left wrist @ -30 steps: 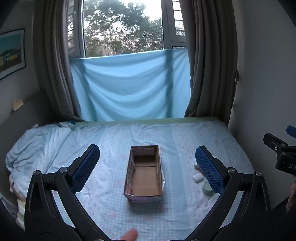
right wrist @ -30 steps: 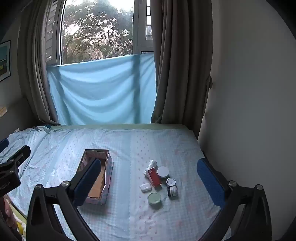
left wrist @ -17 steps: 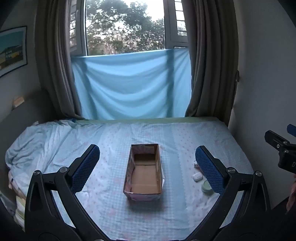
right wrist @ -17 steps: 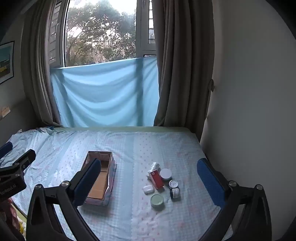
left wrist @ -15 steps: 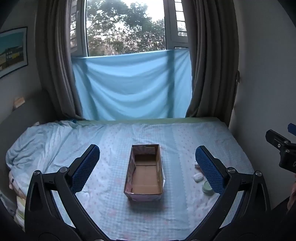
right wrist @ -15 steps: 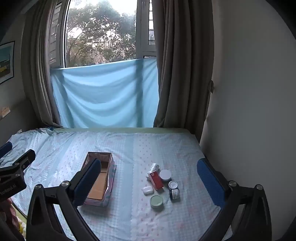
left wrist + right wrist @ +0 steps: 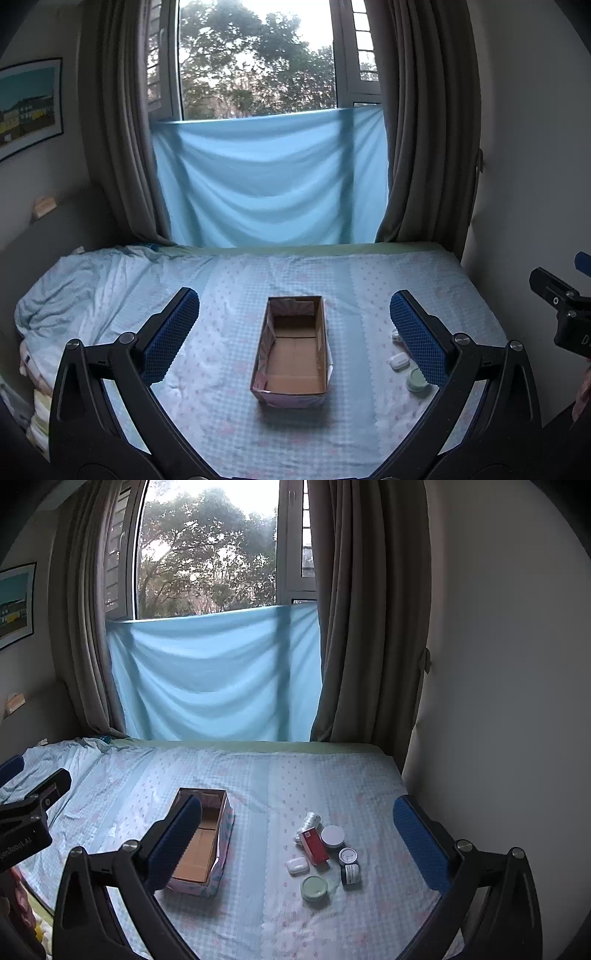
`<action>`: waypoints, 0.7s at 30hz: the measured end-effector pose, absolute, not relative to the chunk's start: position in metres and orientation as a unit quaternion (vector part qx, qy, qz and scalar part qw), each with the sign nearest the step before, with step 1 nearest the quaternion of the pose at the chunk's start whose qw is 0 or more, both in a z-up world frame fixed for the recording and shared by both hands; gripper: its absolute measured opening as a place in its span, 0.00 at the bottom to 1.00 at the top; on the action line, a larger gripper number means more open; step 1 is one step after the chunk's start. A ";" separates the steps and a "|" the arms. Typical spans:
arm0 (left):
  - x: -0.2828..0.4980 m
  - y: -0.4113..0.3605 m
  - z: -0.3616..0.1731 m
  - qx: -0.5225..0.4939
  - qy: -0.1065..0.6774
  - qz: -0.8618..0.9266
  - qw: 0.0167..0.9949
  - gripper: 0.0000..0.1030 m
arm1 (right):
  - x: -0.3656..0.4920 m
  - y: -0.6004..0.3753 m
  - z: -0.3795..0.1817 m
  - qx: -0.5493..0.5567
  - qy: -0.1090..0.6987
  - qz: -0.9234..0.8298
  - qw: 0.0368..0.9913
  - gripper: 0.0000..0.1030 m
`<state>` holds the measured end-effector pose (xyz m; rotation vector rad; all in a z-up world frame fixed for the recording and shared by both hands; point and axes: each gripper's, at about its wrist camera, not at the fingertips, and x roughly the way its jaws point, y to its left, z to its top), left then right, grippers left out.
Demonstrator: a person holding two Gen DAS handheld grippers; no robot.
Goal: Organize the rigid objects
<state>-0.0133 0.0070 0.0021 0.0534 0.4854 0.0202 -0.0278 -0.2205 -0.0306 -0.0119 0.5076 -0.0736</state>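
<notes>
Left claw (image 7: 293, 326) hangs spread wide above the bed (image 7: 229, 280), its blue pads framing the open cardboard box (image 7: 293, 349) dead centre. Right claw (image 7: 295, 834) is spread too, holding nothing. Right of the box sits a tight cluster: red carton (image 7: 314, 846), white-lidded jar (image 7: 332, 836), white case (image 7: 297, 865), green tin (image 7: 314, 887), dark jar (image 7: 350, 873). Box holds nothing visible.
</notes>
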 end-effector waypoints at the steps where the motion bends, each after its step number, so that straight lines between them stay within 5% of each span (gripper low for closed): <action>1: -0.013 0.007 0.002 0.027 0.241 0.011 0.970 1.00 | -0.027 -0.220 -0.031 -0.005 0.252 -0.035 0.967 1.00; 21: -0.013 0.005 0.004 0.023 0.243 -0.006 0.970 0.99 | -0.030 -0.222 -0.029 0.002 0.256 -0.044 0.966 1.00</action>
